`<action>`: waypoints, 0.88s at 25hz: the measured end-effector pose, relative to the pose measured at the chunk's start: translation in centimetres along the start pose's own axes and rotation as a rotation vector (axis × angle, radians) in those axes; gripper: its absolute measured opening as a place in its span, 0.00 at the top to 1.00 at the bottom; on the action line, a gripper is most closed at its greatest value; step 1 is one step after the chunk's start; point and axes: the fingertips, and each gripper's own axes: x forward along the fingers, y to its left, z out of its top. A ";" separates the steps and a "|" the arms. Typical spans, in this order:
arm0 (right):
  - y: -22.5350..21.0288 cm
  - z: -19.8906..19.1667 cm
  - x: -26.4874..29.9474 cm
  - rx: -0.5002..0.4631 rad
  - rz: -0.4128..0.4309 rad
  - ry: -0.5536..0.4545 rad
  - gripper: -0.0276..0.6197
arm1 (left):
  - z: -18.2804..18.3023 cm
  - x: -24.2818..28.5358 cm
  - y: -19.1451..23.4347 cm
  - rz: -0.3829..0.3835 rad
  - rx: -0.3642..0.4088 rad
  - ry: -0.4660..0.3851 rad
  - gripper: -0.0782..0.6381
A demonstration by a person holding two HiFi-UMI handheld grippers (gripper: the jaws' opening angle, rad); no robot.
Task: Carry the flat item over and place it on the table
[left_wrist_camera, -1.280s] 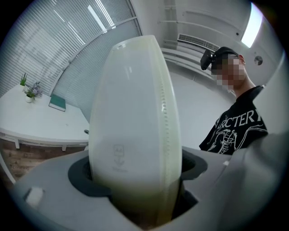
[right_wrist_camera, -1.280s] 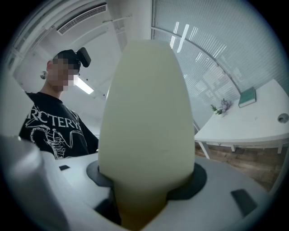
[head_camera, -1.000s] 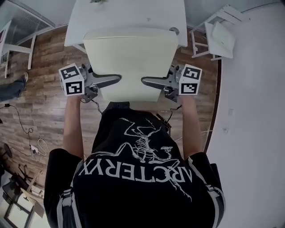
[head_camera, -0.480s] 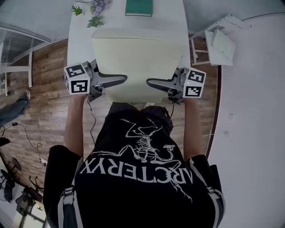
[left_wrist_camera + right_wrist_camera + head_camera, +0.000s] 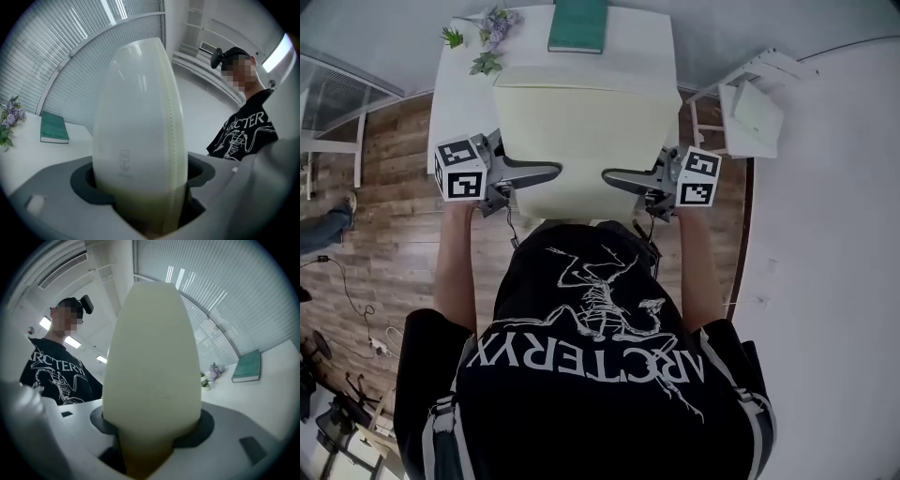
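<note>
Head view: flat item (image 5: 586, 122), cream rectangular panel, held roughly level in front of the person's chest (image 5: 591, 347), broad face up. L gripper (image 5: 534, 174) grips its left edge near the near corner; R gripper (image 5: 623, 176) grips the right edge opposite. Both point inward toward each other, with the top jaw of each lying across the panel's upper face. L gripper view: jaws clamped on the panel, which fills the gap edge-on, stitched seam running up its side. R gripper view: same, jaws closed on the panel's edge, no gap visible either side. Marker cubes sit at the outer end of each gripper, just above the person's hands. Position: far part of the panel overlaps the near end of the white table (image 5: 450, 94); near edge hangs over the wood floor (image 5: 375, 187), close to the person. Cannot tell whether the panel touches the tabletop. On the table, far end: green book (image 5: 577, 25) lying flat, centre-right; small potted plants (image 5: 483, 37) at the far left corner. Both well apart from the panel. White chair (image 5: 750, 103) stands right of the table, clear of R gripper. Cables on the floor at left.
</note>
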 end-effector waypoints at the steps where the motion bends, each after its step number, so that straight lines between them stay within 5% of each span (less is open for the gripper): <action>1: -0.2 0.0 -0.4 0.004 0.010 -0.013 0.52 | 0.2 0.2 0.0 0.003 0.009 -0.006 0.31; 12: -2.9 -1.6 -5.7 0.075 -0.037 -0.039 0.52 | -0.7 -0.1 2.3 0.122 0.073 0.005 0.44; 15: -5.4 -2.4 -8.5 0.107 -0.139 -0.045 0.52 | 0.4 -1.7 3.7 0.208 0.099 -0.061 0.76; 17: -7.7 -3.1 -10.2 0.162 -0.223 -0.068 0.52 | 1.0 -2.5 3.9 0.236 0.110 -0.081 0.88; 22: -13.8 -7.0 -9.9 0.449 -0.400 -0.158 0.52 | 0.4 -1.3 3.4 0.236 0.127 -0.047 0.88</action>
